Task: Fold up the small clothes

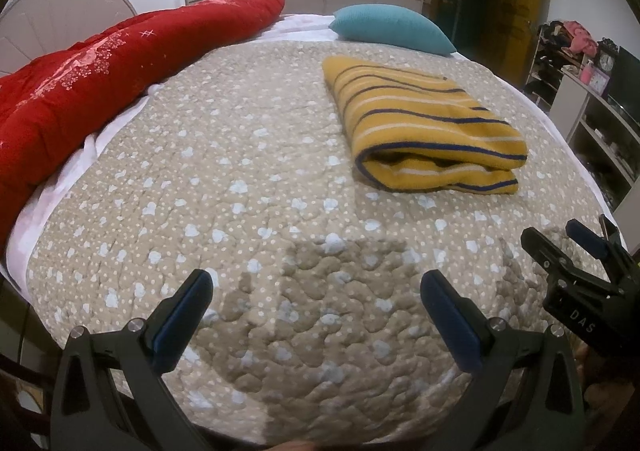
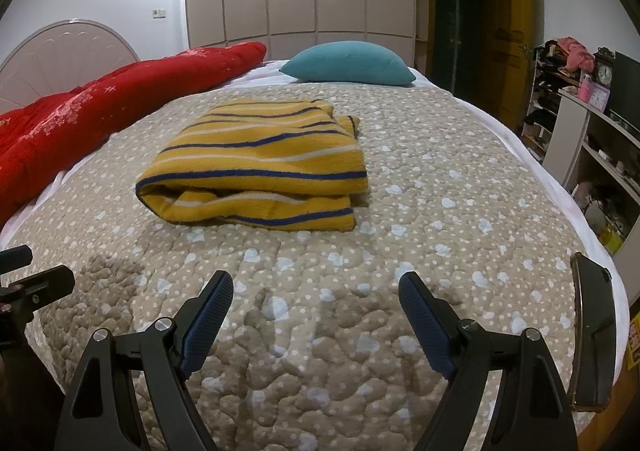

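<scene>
A yellow garment with navy and white stripes (image 1: 424, 123) lies folded into a thick rectangle on the quilted beige bedspread (image 1: 240, 179). It also shows in the right wrist view (image 2: 260, 167). My left gripper (image 1: 316, 283) is open and empty, low over the near part of the bed, well short of the garment. My right gripper (image 2: 316, 287) is open and empty too, near the front of the bed; it also shows at the right edge of the left wrist view (image 1: 560, 235). The left gripper's fingers show at the left edge of the right wrist view (image 2: 24, 271).
A red quilt (image 1: 100, 67) lies along the left side by the headboard (image 1: 60, 3). A teal pillow (image 1: 392, 27) sits at the far end. A dark phone (image 2: 594, 331) lies near the bed's right edge. Shelves (image 2: 580, 123) stand to the right.
</scene>
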`<state>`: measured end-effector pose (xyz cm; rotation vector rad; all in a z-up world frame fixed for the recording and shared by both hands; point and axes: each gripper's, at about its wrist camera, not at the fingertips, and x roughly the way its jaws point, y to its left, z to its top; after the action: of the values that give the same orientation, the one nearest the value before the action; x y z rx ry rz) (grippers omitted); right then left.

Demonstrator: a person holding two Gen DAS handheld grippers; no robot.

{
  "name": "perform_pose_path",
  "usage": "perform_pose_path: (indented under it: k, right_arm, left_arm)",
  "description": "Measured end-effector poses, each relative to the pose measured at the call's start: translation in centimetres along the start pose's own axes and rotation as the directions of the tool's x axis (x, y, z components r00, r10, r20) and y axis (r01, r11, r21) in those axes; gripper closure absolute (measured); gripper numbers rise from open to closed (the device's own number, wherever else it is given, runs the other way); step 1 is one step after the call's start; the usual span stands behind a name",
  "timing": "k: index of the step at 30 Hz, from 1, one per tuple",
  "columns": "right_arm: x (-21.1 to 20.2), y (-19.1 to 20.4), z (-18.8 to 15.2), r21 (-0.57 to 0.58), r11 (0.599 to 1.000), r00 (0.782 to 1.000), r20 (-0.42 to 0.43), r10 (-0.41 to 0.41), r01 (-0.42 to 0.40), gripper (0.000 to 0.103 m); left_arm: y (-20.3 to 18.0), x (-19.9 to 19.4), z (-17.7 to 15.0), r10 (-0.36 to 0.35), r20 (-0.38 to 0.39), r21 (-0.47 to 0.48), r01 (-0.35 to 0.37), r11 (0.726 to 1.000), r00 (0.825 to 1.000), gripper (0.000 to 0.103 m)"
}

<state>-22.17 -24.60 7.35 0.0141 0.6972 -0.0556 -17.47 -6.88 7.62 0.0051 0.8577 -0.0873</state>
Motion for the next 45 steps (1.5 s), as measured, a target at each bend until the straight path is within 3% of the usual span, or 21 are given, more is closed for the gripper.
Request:
perform_pose_path:
  k: [45]
  right_arm:
    - [0.5, 0.6, -0.9, -0.016, 1.0, 1.0, -0.012, 0.024, -0.024, 0.014]
  left_arm:
    - [-0.4, 1.5, 0.1, -0.015, -0.027, 0.026, 0.016, 1.0, 1.0, 0.0]
